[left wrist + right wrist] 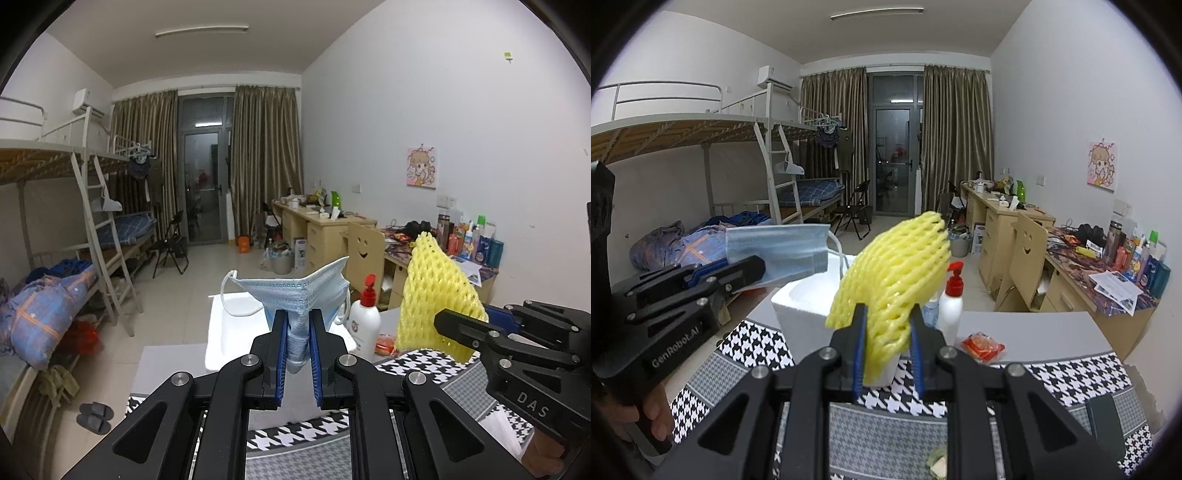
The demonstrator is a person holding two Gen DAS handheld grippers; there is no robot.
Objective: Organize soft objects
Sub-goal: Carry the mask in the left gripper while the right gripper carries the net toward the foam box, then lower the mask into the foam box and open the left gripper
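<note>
Closest in your left wrist view, the left gripper (298, 341) has its jaws closed tight on a blue face mask (295, 291), held in the air above the white foam box (221, 332). Keep this pinch firm while you carry it over the box, and watch the loose ear loop.

From the right wrist view, your right gripper (887, 345) is clamped, slightly apart, on the yellow foam net (897, 266). Beside the box stands a pump bottle (951, 302), and a red packet (982, 347) lies near; do not knock them.
</note>
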